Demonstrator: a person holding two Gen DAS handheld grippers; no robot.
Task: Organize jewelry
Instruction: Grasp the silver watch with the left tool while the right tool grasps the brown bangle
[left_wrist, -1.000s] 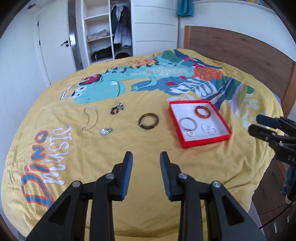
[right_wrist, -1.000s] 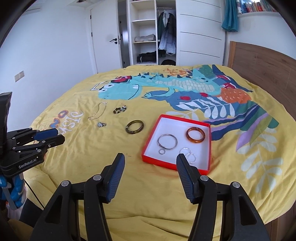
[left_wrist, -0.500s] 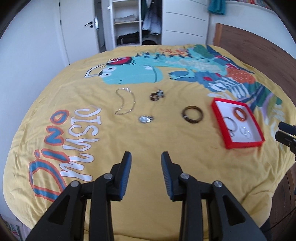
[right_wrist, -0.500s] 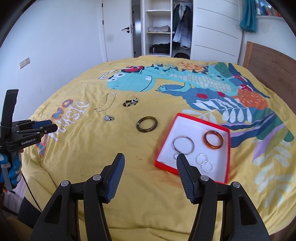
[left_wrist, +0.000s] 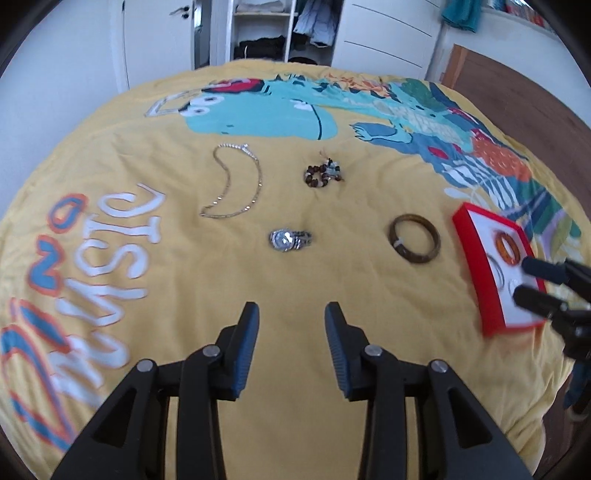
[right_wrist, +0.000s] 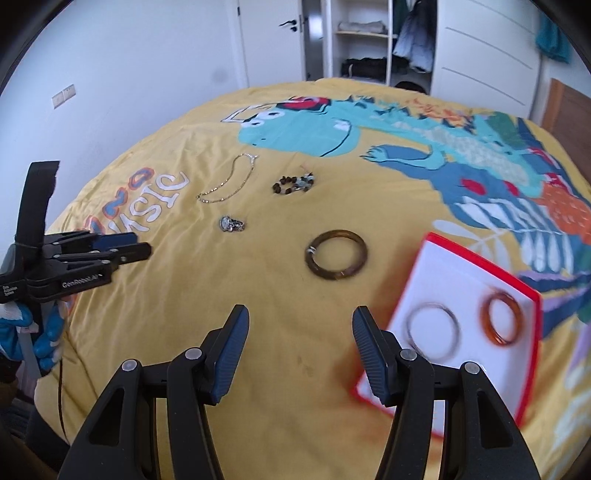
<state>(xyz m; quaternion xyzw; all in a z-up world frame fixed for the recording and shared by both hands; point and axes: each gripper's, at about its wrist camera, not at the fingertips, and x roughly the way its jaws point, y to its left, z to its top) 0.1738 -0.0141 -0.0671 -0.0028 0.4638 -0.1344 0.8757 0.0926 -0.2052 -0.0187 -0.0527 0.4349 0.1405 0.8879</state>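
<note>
Loose jewelry lies on the yellow bedspread: a silver watch, a thin chain necklace, a beaded bracelet and a dark brown bangle. A red-rimmed white box on the right holds an orange bangle and a silver ring bangle. My left gripper hovers above the bedspread in front of the watch, its jaws opening with nothing between them. My right gripper is open and empty, in front of the brown bangle and left of the box.
The bedspread has a dinosaur print and large lettering at the left. A wooden headboard runs along the right side. Behind the bed stand a white door and an open wardrobe. A gloved hand holds the left gripper.
Both grippers have moved leftward across the bed and lower toward it. The loose jewelry now appears larger and more central, the box has slid to the right, and the left jaws have widened slightly.
</note>
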